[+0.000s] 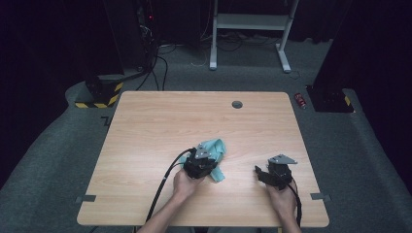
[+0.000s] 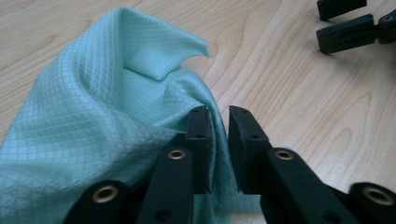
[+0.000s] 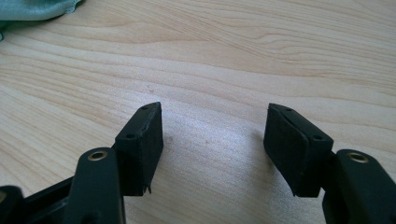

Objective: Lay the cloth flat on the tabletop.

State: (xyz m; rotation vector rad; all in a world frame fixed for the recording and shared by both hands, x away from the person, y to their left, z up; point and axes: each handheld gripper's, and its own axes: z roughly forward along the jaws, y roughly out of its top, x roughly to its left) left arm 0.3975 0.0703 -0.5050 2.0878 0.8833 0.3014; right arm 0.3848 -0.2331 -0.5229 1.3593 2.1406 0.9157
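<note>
A light teal waffle-weave cloth (image 1: pixel 217 147) lies crumpled on the wooden table (image 1: pixel 160 121), just right of its middle. My left gripper (image 1: pixel 210 165) sits at the cloth's near edge. In the left gripper view the jaws (image 2: pixel 219 112) stand slightly apart, with a fold of the cloth (image 2: pixel 93 107) running up between the pads without being pinched. My right gripper (image 1: pixel 258 171) rests to the right of the cloth, apart from it. Its jaws (image 3: pixel 215 109) stand wide open over bare wood, and a corner of the cloth (image 3: pixel 32 9) shows far off at the top left.
The right gripper's black jaws (image 2: pixel 345 23) show at the top right of the left gripper view. A round cable hole (image 1: pixel 237 104) sits near the table's far edge. A white desk frame (image 1: pixel 250 29) and black stands are on the floor behind.
</note>
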